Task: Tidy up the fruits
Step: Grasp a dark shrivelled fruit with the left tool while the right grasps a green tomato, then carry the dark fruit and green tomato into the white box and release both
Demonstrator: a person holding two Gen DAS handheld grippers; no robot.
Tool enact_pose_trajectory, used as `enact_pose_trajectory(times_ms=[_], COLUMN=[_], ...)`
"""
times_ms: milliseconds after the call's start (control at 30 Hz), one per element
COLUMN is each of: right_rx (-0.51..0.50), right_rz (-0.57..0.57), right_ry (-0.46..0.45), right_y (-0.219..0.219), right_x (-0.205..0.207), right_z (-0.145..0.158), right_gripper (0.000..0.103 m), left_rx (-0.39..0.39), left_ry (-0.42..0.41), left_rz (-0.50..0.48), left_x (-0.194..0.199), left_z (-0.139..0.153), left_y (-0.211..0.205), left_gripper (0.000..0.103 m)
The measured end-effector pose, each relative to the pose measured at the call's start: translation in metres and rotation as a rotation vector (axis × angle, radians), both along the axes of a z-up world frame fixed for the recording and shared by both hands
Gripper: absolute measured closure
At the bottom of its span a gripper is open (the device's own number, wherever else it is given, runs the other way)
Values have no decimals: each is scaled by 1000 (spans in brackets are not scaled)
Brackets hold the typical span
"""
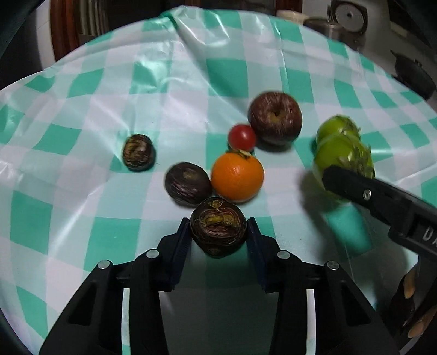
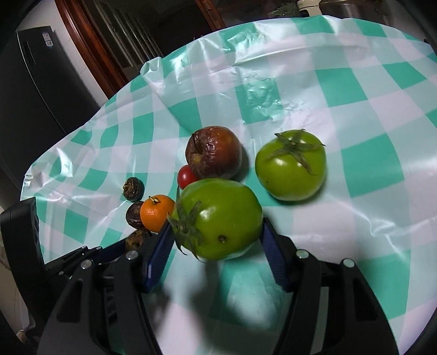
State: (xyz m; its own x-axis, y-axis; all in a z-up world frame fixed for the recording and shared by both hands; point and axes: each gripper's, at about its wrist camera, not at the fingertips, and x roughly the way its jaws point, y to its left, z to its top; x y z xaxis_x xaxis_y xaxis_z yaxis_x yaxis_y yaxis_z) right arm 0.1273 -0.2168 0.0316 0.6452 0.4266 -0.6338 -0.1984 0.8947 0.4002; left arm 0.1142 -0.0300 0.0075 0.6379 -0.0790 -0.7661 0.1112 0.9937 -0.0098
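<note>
My left gripper [image 1: 218, 228] is shut on a dark water chestnut [image 1: 218, 225], held just above the cloth near the orange [image 1: 237, 176]. My right gripper [image 2: 218, 230] is shut on a green tomato [image 2: 221, 218] and holds it off the table; it also shows in the left wrist view [image 1: 342, 159]. A second green tomato [image 2: 291, 165] sits on the cloth to the right. A wrinkled dark red apple [image 2: 214, 155], a cherry tomato [image 2: 187, 176] and two more water chestnuts [image 1: 138, 152] [image 1: 188, 183] lie in the middle.
The table is covered by a green and white checked plastic cloth [image 1: 82, 136]. A dark fridge [image 2: 41, 90] and wooden door frame stand beyond the far edge. Metal kitchen gear [image 1: 347, 19] is at the back right.
</note>
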Motion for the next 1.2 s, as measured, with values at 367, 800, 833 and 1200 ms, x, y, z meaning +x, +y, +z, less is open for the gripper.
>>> enact_pose_trajectory(times_ms=[367,800,833,1200], right_rx=[21,55,54,7], right_rz=[48,230,240,451], right_ry=[38,29,26,-44], right_y=[7,60,65,142], right_x=[-46,-146,-153,-221], right_z=[-2,3,3,13], right_gripper=[39,39,39,39], left_rx=[-21,28,26,29], left_ry=[-86,-119,-116,-101], left_rz=[16,62,73,193], left_x=[-78,-181,-189,-268], left_z=[18,27,25,14], left_y=[34,91,99,173], left_gripper=[63,63,63,63])
